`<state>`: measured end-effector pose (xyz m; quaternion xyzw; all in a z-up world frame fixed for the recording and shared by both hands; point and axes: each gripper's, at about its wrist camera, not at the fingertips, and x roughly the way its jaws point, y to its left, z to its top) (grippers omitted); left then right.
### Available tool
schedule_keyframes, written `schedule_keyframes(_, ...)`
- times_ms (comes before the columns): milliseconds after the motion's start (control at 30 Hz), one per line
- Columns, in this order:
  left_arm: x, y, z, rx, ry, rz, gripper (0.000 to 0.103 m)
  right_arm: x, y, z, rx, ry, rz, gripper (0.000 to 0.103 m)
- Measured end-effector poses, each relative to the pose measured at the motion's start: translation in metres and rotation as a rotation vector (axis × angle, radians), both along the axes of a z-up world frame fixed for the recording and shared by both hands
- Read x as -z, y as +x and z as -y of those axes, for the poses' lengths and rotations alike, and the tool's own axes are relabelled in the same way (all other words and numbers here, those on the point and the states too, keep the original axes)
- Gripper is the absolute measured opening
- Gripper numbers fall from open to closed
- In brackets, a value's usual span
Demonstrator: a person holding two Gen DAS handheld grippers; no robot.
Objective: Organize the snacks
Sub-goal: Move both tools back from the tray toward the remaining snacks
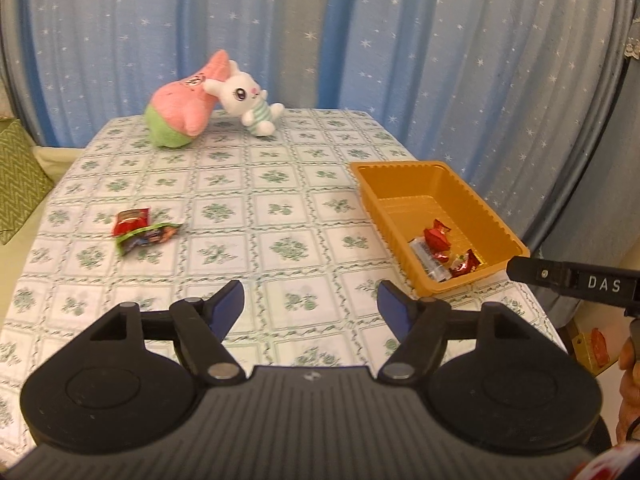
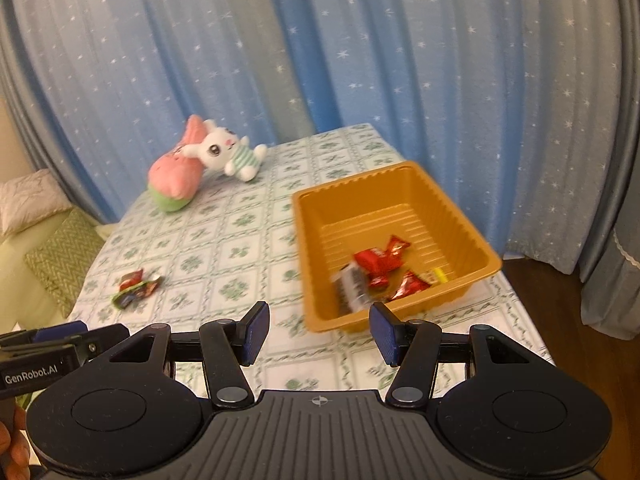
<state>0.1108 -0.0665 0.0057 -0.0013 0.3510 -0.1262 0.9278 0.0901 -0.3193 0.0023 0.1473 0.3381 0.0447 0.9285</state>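
An orange plastic tray (image 1: pixel 492 220) (image 2: pixel 316 248) stands on the right of the table and holds several wrapped snacks, mostly red (image 1: pixel 438 238) (image 2: pixel 378 260). A red snack packet (image 1: pixel 132 220) (image 2: pixel 131 279) and a green one (image 1: pixel 146 237) (image 2: pixel 134 294) lie together on the cloth at the left. My left gripper (image 1: pixel 310 308) is open and empty above the near middle of the table. My right gripper (image 2: pixel 318 334) is open and empty just before the tray's near edge. Its side also shows in the left wrist view (image 1: pixel 572 282).
A pink and green plush (image 1: pixel 180 108) (image 2: pixel 174 180) and a white rabbit plush (image 1: pixel 248 100) (image 2: pixel 228 154) lie at the table's far edge. Blue starred curtains hang behind. A green patterned cushion (image 1: pixel 16 176) (image 2: pixel 60 256) sits left of the table.
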Motion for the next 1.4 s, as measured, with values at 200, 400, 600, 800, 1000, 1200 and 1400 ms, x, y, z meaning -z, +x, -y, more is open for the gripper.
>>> schedule_keyframes(200, -0.001, -0.010, -0.023, -0.040, 0.001, 0.003, 0.073, -0.002, -0.005, -0.025, -0.042, -0.010, 0.001, 0.056)
schedule_keyframes(400, 0.000, -0.018, -0.051, -0.089, 0.004, 0.006, 0.075, -0.002, -0.008, -0.045, -0.079, -0.019, 0.000, 0.056)
schedule_keyframes(600, 0.002, -0.020, -0.080, -0.141, 0.004, 0.003, 0.076, 0.003, -0.003, -0.068, -0.118, -0.022, -0.011, 0.056)
schedule_keyframes(800, 0.001, -0.015, -0.104, -0.176, 0.008, 0.001, 0.076, 0.006, 0.004, -0.089, -0.150, -0.022, -0.016, 0.056)
schedule_keyframes(1000, 0.004, -0.007, -0.127, -0.208, 0.007, -0.010, 0.076, 0.007, 0.016, -0.113, -0.183, -0.023, -0.011, 0.056)
schedule_keyframes(1200, 0.010, 0.006, -0.150, -0.229, 0.021, -0.022, 0.076, 0.010, 0.034, -0.135, -0.218, -0.028, -0.016, 0.056)
schedule_keyframes(1400, 0.022, 0.027, -0.173, -0.248, 0.036, -0.036, 0.076, 0.020, 0.058, -0.158, -0.252, -0.029, -0.030, 0.056)
